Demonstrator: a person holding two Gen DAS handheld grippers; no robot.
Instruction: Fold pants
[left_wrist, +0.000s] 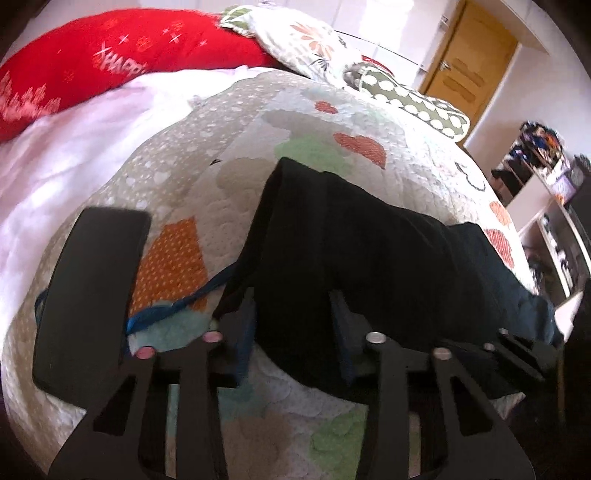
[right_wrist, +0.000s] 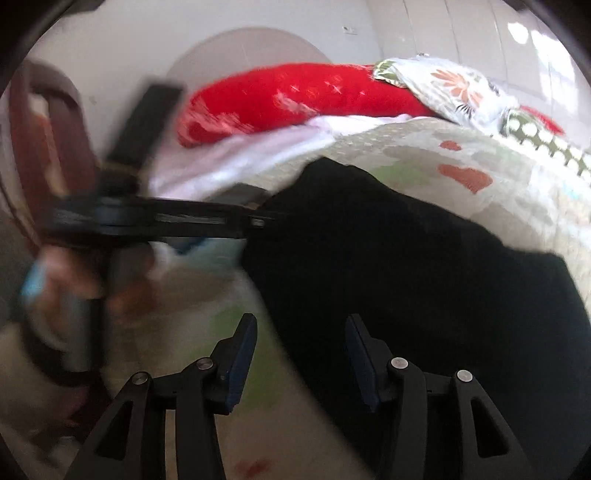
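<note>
Black pants (left_wrist: 354, 236) lie on the quilted bedspread (left_wrist: 229, 155), stretching from near the middle toward the right edge. A blue drawstring (left_wrist: 177, 306) trails off to the left. My left gripper (left_wrist: 293, 321) is open, its fingers straddling the near edge of the pants. In the right wrist view the pants (right_wrist: 406, 258) fill the centre and right. My right gripper (right_wrist: 301, 350) is open over the pants' near edge. The left gripper (right_wrist: 255, 218) shows there from the side, blurred, at the pants' left end, held by a hand (right_wrist: 74, 288).
A red pillow (left_wrist: 110, 62) and floral pillows (left_wrist: 306, 40) lie at the head of the bed. A white sheet (left_wrist: 55, 166) lies at the left. A black flat device (left_wrist: 92, 295) is at the left of the left wrist view. A wooden door (left_wrist: 469, 66) and shelves (left_wrist: 546, 206) are at right.
</note>
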